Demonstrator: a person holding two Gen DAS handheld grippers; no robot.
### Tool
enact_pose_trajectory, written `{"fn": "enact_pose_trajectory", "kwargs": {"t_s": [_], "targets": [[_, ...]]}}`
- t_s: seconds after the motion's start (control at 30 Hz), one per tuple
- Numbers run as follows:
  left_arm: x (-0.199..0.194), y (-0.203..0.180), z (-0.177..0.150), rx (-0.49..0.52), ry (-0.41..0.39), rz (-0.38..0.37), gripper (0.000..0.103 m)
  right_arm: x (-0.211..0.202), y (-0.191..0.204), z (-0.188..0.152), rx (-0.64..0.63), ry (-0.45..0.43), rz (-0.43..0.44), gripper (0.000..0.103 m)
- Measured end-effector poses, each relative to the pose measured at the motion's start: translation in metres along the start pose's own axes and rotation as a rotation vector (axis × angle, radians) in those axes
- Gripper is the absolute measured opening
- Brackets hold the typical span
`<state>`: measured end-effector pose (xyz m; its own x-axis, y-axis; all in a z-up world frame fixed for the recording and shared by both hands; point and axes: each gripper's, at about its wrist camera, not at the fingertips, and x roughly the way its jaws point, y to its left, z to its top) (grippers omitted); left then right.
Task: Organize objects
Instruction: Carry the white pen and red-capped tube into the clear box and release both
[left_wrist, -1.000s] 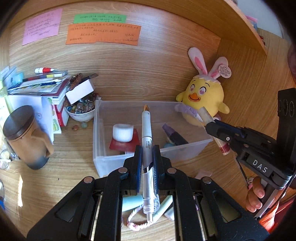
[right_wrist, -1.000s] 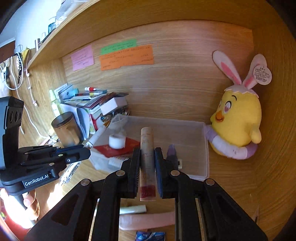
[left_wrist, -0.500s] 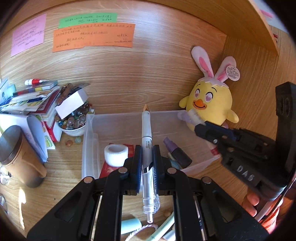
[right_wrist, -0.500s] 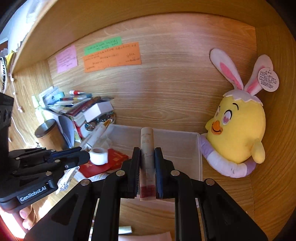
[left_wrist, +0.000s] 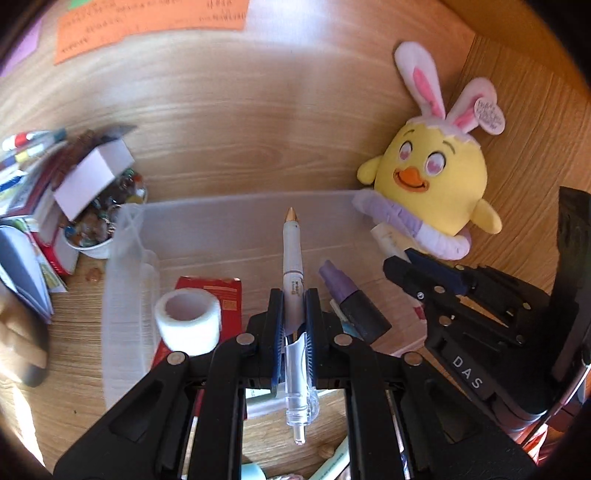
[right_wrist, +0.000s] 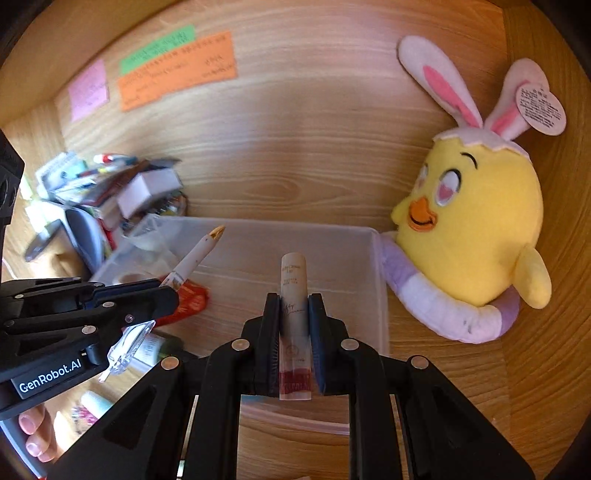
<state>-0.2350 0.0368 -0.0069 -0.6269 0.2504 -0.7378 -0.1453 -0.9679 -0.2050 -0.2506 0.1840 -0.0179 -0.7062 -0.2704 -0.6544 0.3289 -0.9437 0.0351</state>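
My left gripper (left_wrist: 293, 295) is shut on a white pen (left_wrist: 292, 254) with a gold tip, held over the clear plastic bin (left_wrist: 122, 295). The bin holds a white tape roll (left_wrist: 188, 323), a red packet (left_wrist: 218, 291) and a purple marker (left_wrist: 351, 299). My right gripper (right_wrist: 293, 301) is shut on a beige tube (right_wrist: 293, 291) with a red end, also over the bin (right_wrist: 380, 295). The left gripper and its pen (right_wrist: 195, 258) show at the left of the right wrist view; the right gripper (left_wrist: 402, 264) shows at the right of the left wrist view.
A yellow chick plush (right_wrist: 476, 240) with bunny ears sits right of the bin against the wooden wall. A bowl of marbles (left_wrist: 99, 225), a white box and stacked books (left_wrist: 26, 192) lie left of it. Loose pens lie on the desk near me.
Both grippers have moved forward over the bin, each still holding its item. The brown cup at the left has slid almost out of the left wrist view.
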Motion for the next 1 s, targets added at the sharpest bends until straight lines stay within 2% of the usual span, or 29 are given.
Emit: {"fn": "enact_pose_trajectory", "kwargs": {"t_s": [0.13, 0.37, 0.6, 0.7, 0.8, 0.9, 1.0], "targets": [[0.013, 0.001, 0.002, -0.006, 0.038, -0.019, 0.01, 0.008, -0.002, -0.001, -0.006, 0.021, -0.032, 0.014], [0.018, 0.0, 0.001, -0.001, 0.055, -0.032, 0.01, 0.019, 0.0, -0.005, -0.031, 0.06, -0.065, 0.014], [0.001, 0.001, -0.003, 0.01, 0.028, -0.021, 0.011, 0.027, 0.008, -0.01, -0.064, 0.082, -0.091, 0.014], [-0.006, 0.003, -0.006, 0.01, 0.018, -0.013, 0.018, 0.026, 0.008, -0.01, -0.063, 0.087, -0.085, 0.015], [-0.014, 0.004, -0.008, 0.01, 0.008, -0.002, 0.023, 0.026, 0.007, -0.009, -0.05, 0.099, -0.05, 0.024], [-0.024, 0.004, -0.01, 0.011, -0.009, -0.002, 0.028, 0.017, 0.012, -0.01, -0.076, 0.078, -0.069, 0.032], [-0.038, 0.003, -0.013, 0.02, -0.045, 0.016, 0.041, 0.005, 0.018, -0.008, -0.1, 0.049, -0.071, 0.038]]}}
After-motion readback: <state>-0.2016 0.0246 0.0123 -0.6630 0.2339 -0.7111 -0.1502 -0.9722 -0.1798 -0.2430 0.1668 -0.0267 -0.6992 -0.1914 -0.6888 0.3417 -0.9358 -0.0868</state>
